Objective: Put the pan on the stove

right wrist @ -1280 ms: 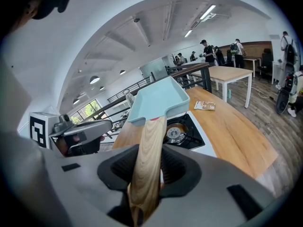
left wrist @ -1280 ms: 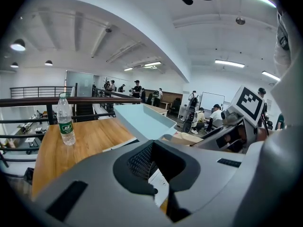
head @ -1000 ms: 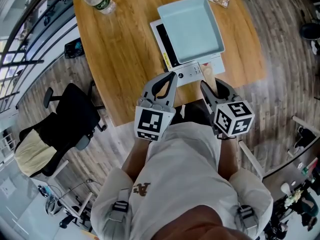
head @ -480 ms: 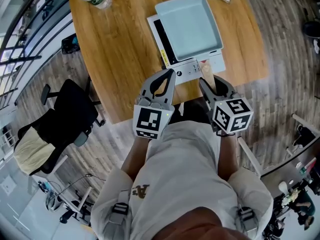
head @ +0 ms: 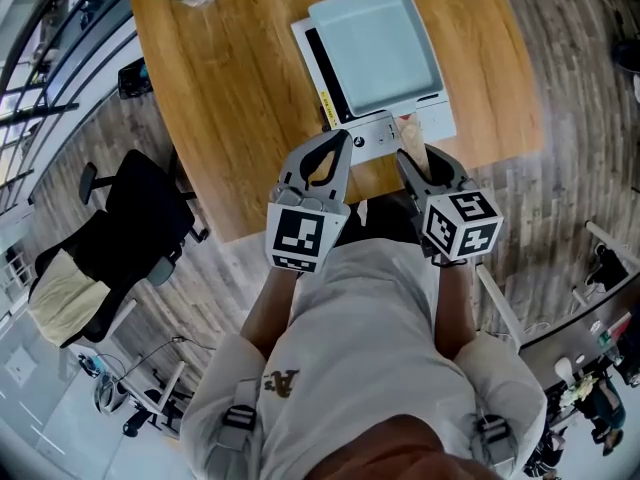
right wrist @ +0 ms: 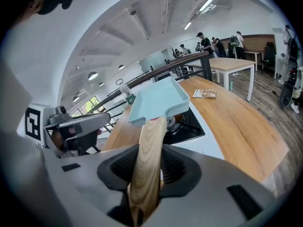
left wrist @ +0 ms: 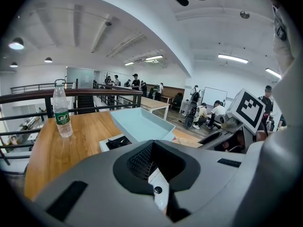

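**Pan over the stove, handle in your right gripper**

The pan (head: pixel 375 48) is a shallow square one, pale blue inside and out, with raised walls and rounded corners. A flat, light wooden handle (right wrist: pixel 147 160) with a visible grain runs from its near wall back toward you. It sits squarely over the white stove (head: pixel 372 140) and covers most of the black burner panel. Only a dark strip shows along the pan's left side in the head view. From your right gripper view, the burner grate shows just under the pan's near edge. Whether the base rests on the grate or hangs just above it cannot be told. The stove stands near the front edge of the wooden table (head: pixel 230 98), well apart from the water bottle (left wrist: pixel 61 115) at the far corner.

Your right gripper (head: pixel 421 160) is clamped on the wooden handle. Its jaws stand partly apart, as wide as the handle, with a ribbed pad (right wrist: pixel 173 167) pressed against each side. The grip is on the near half of the handle, short of the pan's wall.

Your left gripper (head: pixel 344 150) is just beside the right one, at the stove's front edge. Its fingertips meet and nothing is between them. Only the stove's white front panel shows through the opening behind the tips. It touches neither the pan nor the handle.
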`<act>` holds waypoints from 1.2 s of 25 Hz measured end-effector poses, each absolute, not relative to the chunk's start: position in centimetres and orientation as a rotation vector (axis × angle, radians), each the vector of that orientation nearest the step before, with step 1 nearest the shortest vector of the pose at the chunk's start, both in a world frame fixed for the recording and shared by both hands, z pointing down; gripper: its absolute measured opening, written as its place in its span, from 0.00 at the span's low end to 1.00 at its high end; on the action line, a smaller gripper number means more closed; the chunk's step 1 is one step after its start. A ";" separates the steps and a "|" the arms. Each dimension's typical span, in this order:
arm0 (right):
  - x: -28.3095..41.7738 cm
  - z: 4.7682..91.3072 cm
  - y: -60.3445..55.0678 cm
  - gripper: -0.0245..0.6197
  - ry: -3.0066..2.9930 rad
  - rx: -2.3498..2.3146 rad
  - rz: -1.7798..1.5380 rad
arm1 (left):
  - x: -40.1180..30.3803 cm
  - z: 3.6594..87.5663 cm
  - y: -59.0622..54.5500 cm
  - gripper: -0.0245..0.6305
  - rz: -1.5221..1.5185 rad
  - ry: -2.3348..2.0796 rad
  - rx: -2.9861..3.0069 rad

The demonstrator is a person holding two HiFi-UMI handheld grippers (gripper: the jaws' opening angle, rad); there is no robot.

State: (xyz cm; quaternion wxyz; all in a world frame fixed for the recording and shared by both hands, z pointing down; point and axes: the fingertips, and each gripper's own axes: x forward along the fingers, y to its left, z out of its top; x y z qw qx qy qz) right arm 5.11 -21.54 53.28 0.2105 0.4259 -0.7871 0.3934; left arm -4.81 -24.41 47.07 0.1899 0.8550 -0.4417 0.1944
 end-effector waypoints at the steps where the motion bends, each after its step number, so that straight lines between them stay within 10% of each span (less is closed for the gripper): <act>1: 5.1 53.6 -21.6 0.25 -2.184 1.184 1.096 | -4.7 47.3 -24.5 0.07 0.550 -1.239 2.402; 30: 5.4 58.3 -22.9 0.25 -2.122 1.130 1.157 | -3.8 50.4 -26.1 0.07 0.594 -1.214 2.335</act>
